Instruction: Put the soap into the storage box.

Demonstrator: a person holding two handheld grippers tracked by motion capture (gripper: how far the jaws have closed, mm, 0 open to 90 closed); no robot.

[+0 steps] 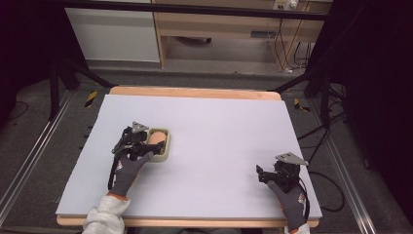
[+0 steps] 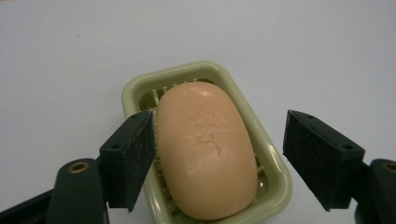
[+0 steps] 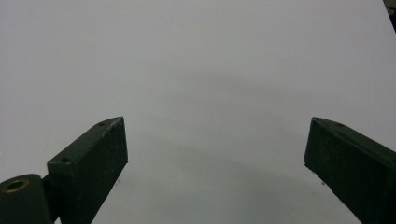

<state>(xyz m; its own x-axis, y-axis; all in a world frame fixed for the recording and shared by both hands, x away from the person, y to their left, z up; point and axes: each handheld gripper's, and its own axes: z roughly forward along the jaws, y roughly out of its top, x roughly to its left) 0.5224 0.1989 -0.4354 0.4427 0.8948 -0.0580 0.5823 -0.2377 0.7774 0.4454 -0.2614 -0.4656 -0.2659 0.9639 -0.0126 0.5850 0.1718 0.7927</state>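
Observation:
A peach-coloured oval bar of soap lies in a pale green soap dish on the white table top. In the high view the soap and dish sit at the table's left middle. My left gripper is open and straddles the soap. Its left jaw sits inside the dish, touching or nearly touching the soap's side, and its right jaw stands apart, outside the dish's rim. The left gripper is held by a gloved hand. My right gripper is open over bare table, seen at the right front.
The white table top has a wooden edge along the front and back. Black frame legs, cables and a wooden desk stand beyond the far edge. A person's gloved hands and sleeves come in from the bottom.

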